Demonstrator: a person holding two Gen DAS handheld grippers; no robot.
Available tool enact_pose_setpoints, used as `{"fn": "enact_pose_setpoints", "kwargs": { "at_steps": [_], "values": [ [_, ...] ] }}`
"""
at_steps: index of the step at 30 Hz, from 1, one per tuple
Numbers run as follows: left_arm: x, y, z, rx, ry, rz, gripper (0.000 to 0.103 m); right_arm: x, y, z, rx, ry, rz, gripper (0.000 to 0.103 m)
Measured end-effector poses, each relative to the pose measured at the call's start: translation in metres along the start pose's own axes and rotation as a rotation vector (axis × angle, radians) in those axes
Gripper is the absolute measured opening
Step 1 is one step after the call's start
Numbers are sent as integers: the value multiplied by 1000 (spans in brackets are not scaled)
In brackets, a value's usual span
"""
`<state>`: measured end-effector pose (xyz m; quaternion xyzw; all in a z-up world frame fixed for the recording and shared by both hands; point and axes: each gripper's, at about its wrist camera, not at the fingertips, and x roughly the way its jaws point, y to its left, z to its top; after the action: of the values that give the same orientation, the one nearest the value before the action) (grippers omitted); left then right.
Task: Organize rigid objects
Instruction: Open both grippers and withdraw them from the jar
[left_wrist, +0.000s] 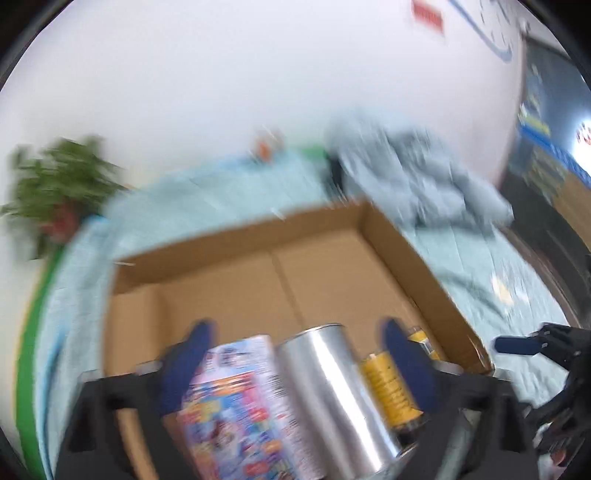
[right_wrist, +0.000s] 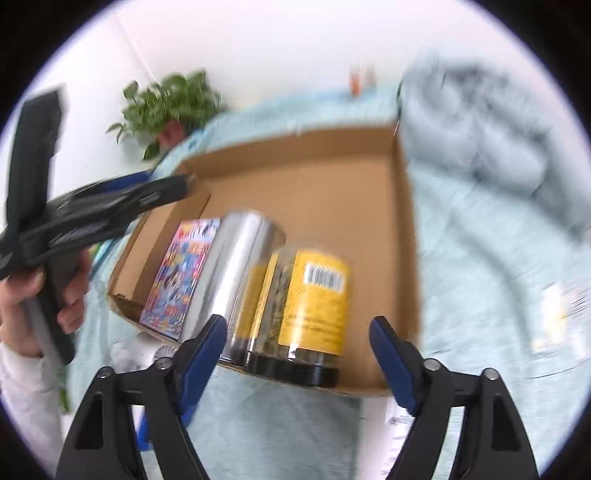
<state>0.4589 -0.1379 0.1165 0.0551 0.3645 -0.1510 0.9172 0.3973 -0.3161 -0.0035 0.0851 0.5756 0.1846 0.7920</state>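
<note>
A shallow cardboard box (right_wrist: 406, 221) lies on a light blue cloth; it also shows in the left wrist view (left_wrist: 424, 266). In its near end lie a colourful printed box (right_wrist: 181, 273), a shiny silver can (right_wrist: 236, 269) and a yellow-labelled jar with a black lid (right_wrist: 317, 306). The left wrist view shows the printed box (left_wrist: 236, 406), the can (left_wrist: 332, 391) and the jar (left_wrist: 391, 391). My left gripper (left_wrist: 295, 347) is open above them, holding nothing. My right gripper (right_wrist: 297, 343) is open and empty just before the jar. Both views are blurred.
A potted green plant (right_wrist: 170, 103) stands at the back left. A crumpled grey cloth (right_wrist: 480, 125) lies at the back right. An orange item (right_wrist: 356, 79) stands at the far edge. The left gripper's body (right_wrist: 92, 214) hangs over the box's left corner.
</note>
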Motion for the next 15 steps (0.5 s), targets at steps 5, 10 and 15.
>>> {"fn": "enact_pose_setpoints", "kwargs": {
  "at_steps": [5, 10, 15],
  "values": [
    [-80, 16, -62, -130, -109, 73, 102, -31, 11, -40, -32, -169, -56, 65],
    [-141, 18, -119, -168, -156, 136, 7, -54, 13, -59, 10, -278, -80, 35],
    [-180, 5, -157, -180, -172, 167, 103, -77, 13, -84, -8, -314, -83, 92]
  ]
}}
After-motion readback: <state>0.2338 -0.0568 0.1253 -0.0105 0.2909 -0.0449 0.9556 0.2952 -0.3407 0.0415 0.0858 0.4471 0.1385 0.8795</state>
